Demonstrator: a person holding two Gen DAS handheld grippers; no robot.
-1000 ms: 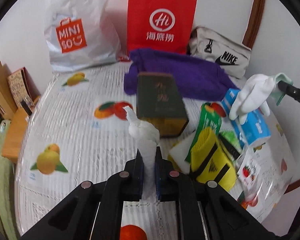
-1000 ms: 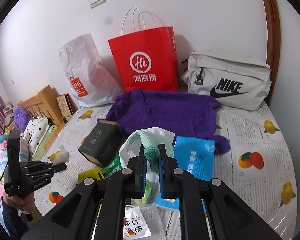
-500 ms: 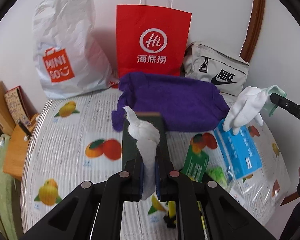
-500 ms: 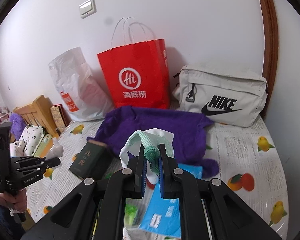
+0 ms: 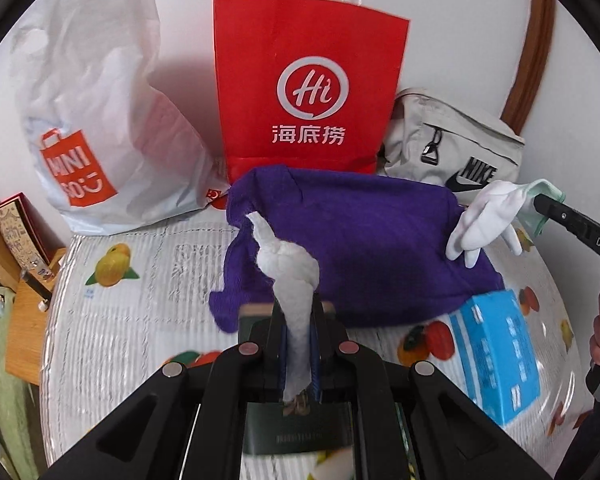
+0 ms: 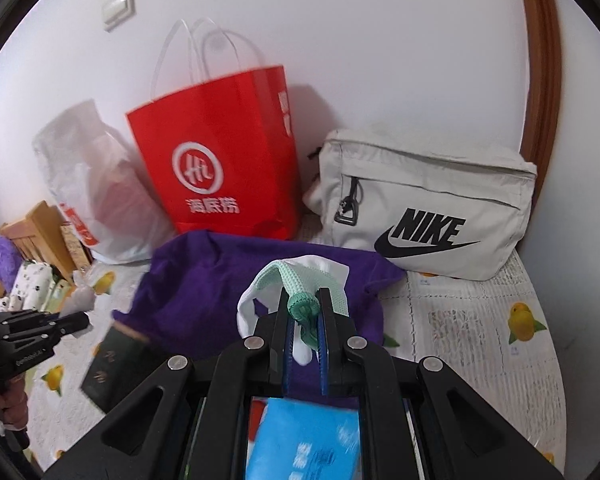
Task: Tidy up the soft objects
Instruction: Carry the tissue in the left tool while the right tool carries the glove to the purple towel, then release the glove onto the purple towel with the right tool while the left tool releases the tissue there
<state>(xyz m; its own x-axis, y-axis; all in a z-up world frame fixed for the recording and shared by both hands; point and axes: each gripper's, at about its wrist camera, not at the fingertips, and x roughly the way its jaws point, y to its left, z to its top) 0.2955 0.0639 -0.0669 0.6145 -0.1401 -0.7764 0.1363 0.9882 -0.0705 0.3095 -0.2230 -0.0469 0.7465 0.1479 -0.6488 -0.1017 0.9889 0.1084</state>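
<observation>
Both tools have moved closer to the bags, left tool (image 5: 298, 344) pinching a white rag (image 5: 292, 272), right tool (image 6: 304, 320) pinching a glove (image 6: 300, 304) over the purple cloth (image 5: 360, 240); keep grips firm, lift clear above the red bag (image 5: 308, 84) rim.

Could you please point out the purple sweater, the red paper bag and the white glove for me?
purple sweater (image 5: 364, 236), left wrist view, middle of body.
red paper bag (image 5: 312, 80), left wrist view, front panel.
white glove (image 5: 484, 220), left wrist view, palm.

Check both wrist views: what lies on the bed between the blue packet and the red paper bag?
The purple garment lies spread between the blue packet and the red paper bag. Left wrist view shows it clearest; the right wrist view agrees.
</observation>
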